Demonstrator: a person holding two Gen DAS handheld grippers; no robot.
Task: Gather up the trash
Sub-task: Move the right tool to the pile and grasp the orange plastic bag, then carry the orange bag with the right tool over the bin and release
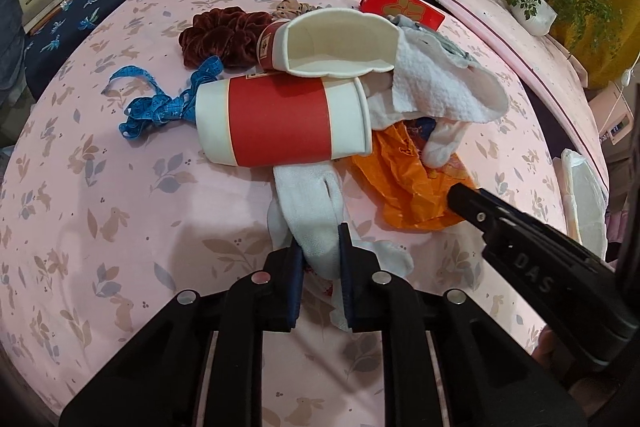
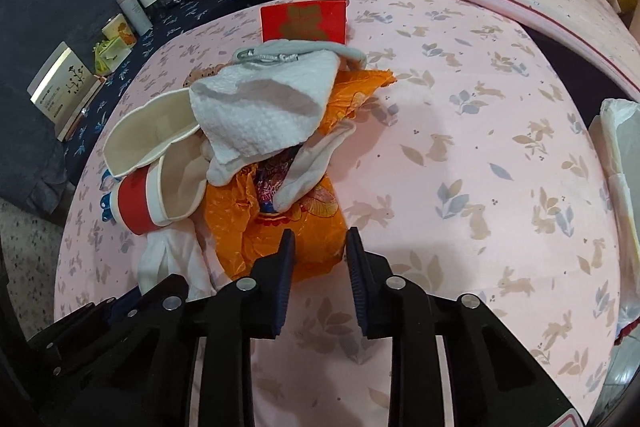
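In the left wrist view, the left gripper (image 1: pixel 320 247) had its jaws nearly closed, pinching the near end of a white sock (image 1: pixel 308 199) at six o'clock, a hold low on the loose end, likely so it could be drawn out of the pile. A red-banded paper cup (image 1: pixel 280 121) lay on its side just beyond, a flattened cup (image 1: pixel 340 45) behind it. The right gripper (image 1: pixel 460 197) reached in from four o'clock, its tip on the orange plastic bag (image 1: pixel 404 183).

In the right wrist view, the right gripper (image 2: pixel 320 247) stood narrowed around the bag's near edge (image 2: pixel 276 231); whether its pads actually pressed it could not be told. A white paper towel (image 2: pixel 260 115) topped the heap at twelve o'clock on the pink sheet (image 2: pixel 460 155).
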